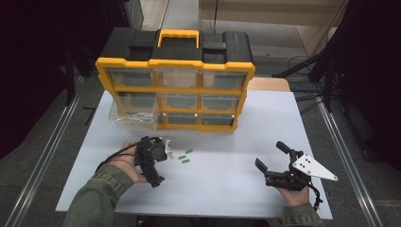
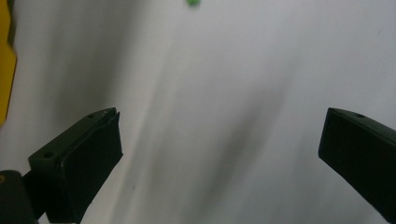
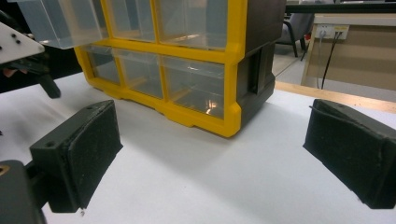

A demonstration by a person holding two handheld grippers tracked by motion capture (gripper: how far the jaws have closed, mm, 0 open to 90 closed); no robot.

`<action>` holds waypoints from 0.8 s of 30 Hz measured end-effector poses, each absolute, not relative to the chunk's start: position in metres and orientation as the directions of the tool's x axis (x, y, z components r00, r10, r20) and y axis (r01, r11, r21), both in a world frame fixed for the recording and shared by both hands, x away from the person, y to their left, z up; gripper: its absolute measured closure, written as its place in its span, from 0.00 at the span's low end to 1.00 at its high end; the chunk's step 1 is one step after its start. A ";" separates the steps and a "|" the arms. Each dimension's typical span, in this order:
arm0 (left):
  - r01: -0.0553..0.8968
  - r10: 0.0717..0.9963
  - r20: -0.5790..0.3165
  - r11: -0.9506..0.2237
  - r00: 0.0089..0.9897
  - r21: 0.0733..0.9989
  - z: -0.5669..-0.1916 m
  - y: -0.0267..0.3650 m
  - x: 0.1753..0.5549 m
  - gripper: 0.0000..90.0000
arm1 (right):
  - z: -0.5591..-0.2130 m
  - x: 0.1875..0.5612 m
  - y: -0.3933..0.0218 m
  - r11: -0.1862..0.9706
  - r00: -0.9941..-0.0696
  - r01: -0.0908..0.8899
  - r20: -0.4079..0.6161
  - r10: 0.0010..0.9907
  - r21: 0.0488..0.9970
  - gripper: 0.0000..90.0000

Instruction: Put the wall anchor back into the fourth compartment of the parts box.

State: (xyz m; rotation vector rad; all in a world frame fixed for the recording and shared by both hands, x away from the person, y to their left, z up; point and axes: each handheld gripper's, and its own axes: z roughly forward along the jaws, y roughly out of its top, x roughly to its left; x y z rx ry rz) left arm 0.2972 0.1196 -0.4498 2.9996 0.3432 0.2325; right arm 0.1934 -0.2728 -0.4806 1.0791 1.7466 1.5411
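A yellow and black drawer organizer (image 1: 175, 90) with clear drawers stands at the back middle of the white table (image 1: 222, 156). One clear drawer (image 1: 135, 113) on its left side is pulled out; the right gripper view has it at the upper left (image 3: 65, 23). Three small green pieces (image 1: 184, 156) lie on the table in front of the organizer. My left gripper (image 1: 158, 161) hovers just left of them, open and holding nothing (image 2: 219, 154); one green piece (image 2: 193, 2) sits at the top edge of its view. My right gripper (image 1: 272, 157) is open at the front right, facing the organizer (image 3: 187, 84) with nothing between its jaws (image 3: 212, 158).
The table is bare white between the two grippers and along its front edge. A wooden surface (image 1: 269, 84) shows behind the organizer's right corner. Dark floor and metal rails (image 1: 52, 142) flank the table, and cables lie at the right (image 1: 307, 101).
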 end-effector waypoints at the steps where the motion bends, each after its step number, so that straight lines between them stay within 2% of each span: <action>1: 0.215 0.232 0.139 -0.968 0.963 0.130 -0.450 0.120 0.297 0.00 | -0.480 0.193 -0.273 0.010 -0.513 0.201 0.097 0.853 0.979 0.04; 6: 0.176 0.193 0.152 -0.977 0.969 0.121 -0.450 0.095 0.302 0.00 | -0.480 0.193 -0.274 0.006 -0.518 0.201 0.101 0.850 0.980 0.04; 18: 0.148 0.161 0.151 -0.985 0.975 0.093 -0.455 0.067 0.313 0.00 | -0.480 0.193 -0.275 -0.002 -0.525 0.197 0.107 0.845 0.980 0.04; 20: 0.138 0.149 0.148 -0.987 0.978 0.087 -0.455 0.065 0.317 0.06 | -0.480 0.192 -0.276 -0.003 -0.525 0.195 0.107 0.845 0.981 0.04; 23: 0.140 0.149 0.131 -0.987 0.980 0.077 -0.457 0.063 0.323 0.09 | -0.480 0.192 -0.276 -0.006 -0.524 0.197 0.110 0.845 0.980 0.04; 24: 0.140 0.149 0.131 -0.987 0.980 0.077 -0.457 0.063 0.323 0.13 | -0.480 0.192 -0.276 -0.006 -0.524 0.197 0.110 0.845 0.980 0.04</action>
